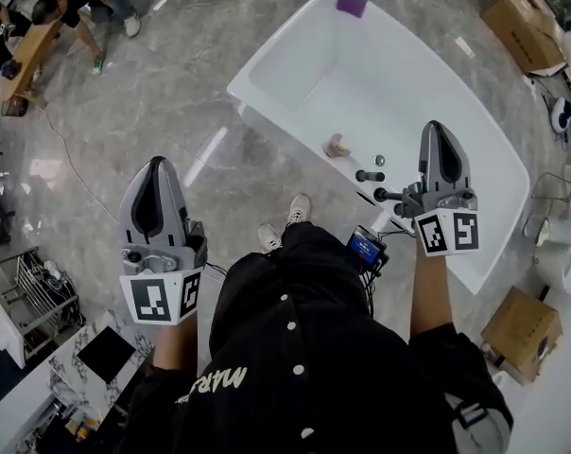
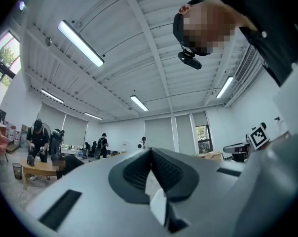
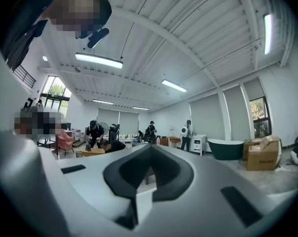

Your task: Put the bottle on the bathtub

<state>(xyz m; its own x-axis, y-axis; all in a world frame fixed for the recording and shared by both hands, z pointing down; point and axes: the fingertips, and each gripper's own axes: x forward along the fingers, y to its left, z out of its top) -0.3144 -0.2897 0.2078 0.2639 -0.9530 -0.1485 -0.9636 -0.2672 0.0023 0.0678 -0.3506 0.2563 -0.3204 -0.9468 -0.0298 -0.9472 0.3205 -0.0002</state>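
Grey marble floor, white bathtub (image 1: 418,74) upper right. Left tongs (image 1: 158,164) lower left, right tongs (image 1: 438,128) over tub rim, both closed on nothing. Small pink object (image 1: 337,146), maybe bottle, inside tub at frame centre, near faucet (image 1: 369,175).
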